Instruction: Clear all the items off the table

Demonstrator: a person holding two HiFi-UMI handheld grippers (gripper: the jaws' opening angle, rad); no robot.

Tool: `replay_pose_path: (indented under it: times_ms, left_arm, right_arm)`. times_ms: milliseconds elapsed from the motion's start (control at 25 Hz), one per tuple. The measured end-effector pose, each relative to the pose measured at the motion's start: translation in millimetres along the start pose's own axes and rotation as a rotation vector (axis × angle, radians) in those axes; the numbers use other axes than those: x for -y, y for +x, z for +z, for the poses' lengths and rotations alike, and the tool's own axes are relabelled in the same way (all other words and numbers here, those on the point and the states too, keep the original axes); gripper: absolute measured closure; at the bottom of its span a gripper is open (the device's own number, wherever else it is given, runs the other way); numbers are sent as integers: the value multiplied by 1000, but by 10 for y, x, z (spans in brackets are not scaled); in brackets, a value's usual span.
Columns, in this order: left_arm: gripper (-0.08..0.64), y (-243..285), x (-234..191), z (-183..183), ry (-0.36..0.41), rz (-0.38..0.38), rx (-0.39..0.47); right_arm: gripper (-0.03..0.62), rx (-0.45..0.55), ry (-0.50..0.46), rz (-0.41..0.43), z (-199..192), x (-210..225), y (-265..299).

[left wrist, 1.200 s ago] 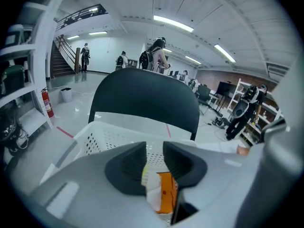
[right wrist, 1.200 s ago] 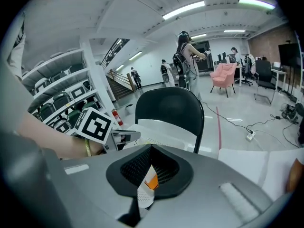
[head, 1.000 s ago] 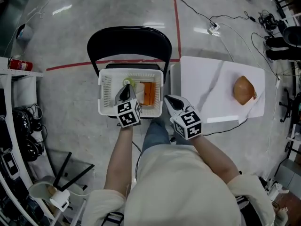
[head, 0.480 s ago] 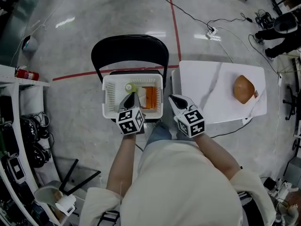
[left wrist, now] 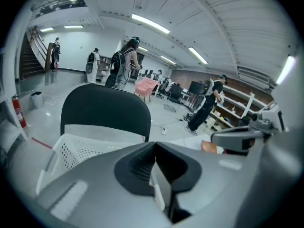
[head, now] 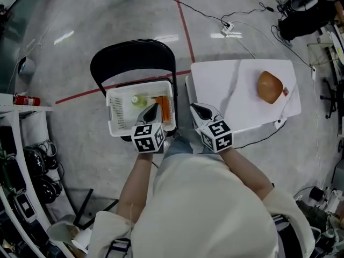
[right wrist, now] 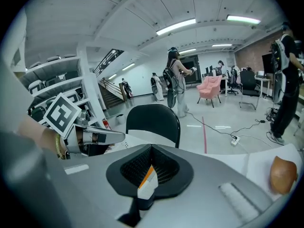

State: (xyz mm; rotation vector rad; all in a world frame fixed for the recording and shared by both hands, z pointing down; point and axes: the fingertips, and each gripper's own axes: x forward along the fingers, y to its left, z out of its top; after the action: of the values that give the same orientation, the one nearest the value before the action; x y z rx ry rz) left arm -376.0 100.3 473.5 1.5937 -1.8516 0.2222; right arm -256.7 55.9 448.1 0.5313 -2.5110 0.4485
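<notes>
Closed gripper [left wrist: 155, 148], white basket [left wrist: 80, 148], black chair [left wrist: 104, 110]

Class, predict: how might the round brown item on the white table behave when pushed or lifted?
The round brown item probably rolls if nudged, being rounded. Its smooth-looking curved skin may slip when pinched. Weight cannot be judged.

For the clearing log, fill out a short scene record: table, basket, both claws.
table: white, one brown round item on it, toward the far right
basket: white, on black chair; holds an orange item and a pale green item
left claw: shut, empty, above basket's near side
right claw: shut, empty, by table's near left corner
</notes>
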Motion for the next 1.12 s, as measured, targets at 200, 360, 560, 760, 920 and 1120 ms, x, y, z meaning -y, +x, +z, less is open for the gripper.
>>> replay_pose_path:
  times_ms: [200, 360, 560, 760, 920, 1120]
  left_arm:
    - [551, 97, 408, 34, 27, -53, -17]
    - [551, 234, 828, 109, 63, -103, -23]
    - [551, 448, 1431, 162, 126, -134, -10]
    - [551, 716, 2041, 184, 128, -153, -6]
    - [551, 948, 2538, 154, 133, -173, -21]
    - [551, 1207, 3086, 102, 140, -216, -50]
  right_arm:
    - [594, 33, 45, -41, -53, 295, -215]
    - [594, 55, 58, -70, -54, 638, -417]
    - [594, 58, 40, -102, -109, 1149, -774]
    - [594, 63, 53, -143, -189, 1732, -1180]
    - [594, 71, 85, -189, -279, 2212, -1501]
    - [594, 78, 146, -244, -445, 2704, -1830]
